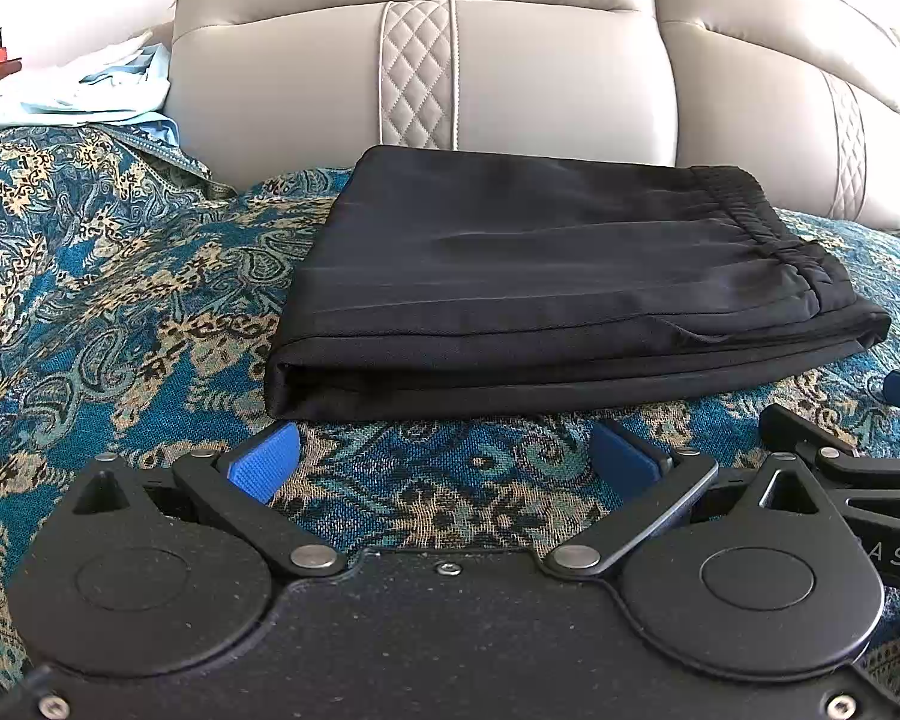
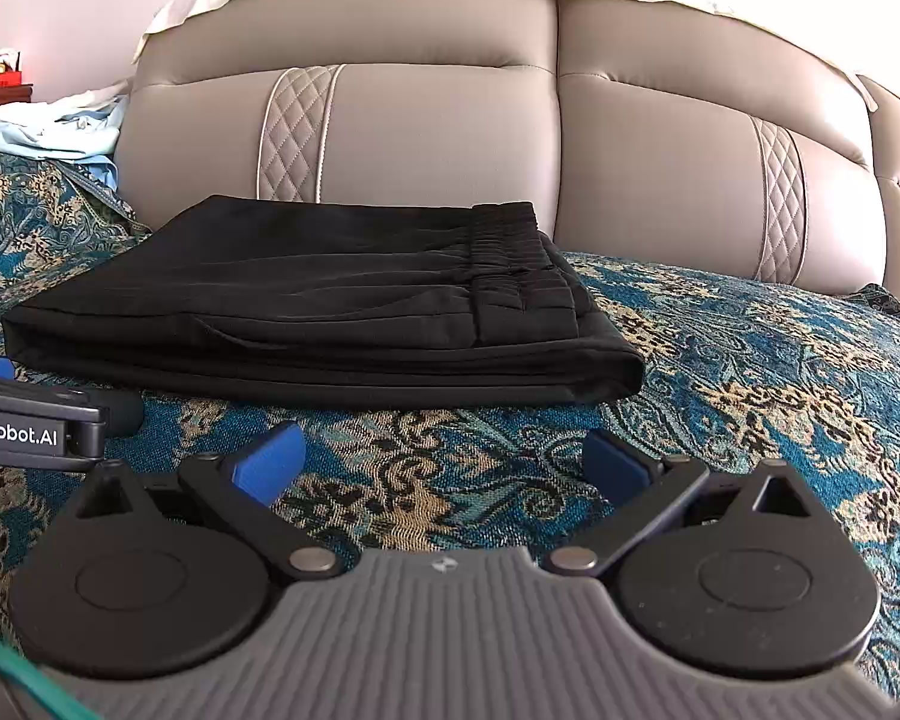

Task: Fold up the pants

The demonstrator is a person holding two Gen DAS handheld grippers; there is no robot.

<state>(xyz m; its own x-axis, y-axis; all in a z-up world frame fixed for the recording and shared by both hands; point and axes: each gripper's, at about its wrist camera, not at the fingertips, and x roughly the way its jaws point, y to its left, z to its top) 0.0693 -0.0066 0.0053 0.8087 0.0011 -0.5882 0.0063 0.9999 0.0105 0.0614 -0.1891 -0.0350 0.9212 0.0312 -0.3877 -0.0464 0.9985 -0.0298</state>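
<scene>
Nearest the left wrist camera, the left hand-held gripper [image 1: 444, 456] stood released, its blue pads [image 1: 264, 462] spread wide with nothing between them, low over the patterned teal bedspread [image 1: 120, 300]. The right hand-held gripper [image 2: 444, 456] was likewise released and empty, its blue pads [image 2: 270, 468] apart over the same bedspread. The two tools sat side by side: the right one's black linkage showed at the right edge of the left view, and the left one's lettered body showed at the left edge of the right view.

Just ahead of both sets of fingers, and touching neither, lay the black pants [image 1: 546, 294], folded into a flat rectangular stack on the bedspread. From the left hand-held gripper the stack sat ahead and slightly to the right; from the right one it sat ahead and to the left. The gathered elastic waistband [image 2: 510, 252] lay on top at the stack's right end (several folded layers showed along the near edge).

Beyond the pants rose a padded grey headboard [image 1: 540, 78] with quilted diamond strips. Far off to the left, a crumpled pale blue cloth [image 1: 90, 90] rested at the head of the bed.
</scene>
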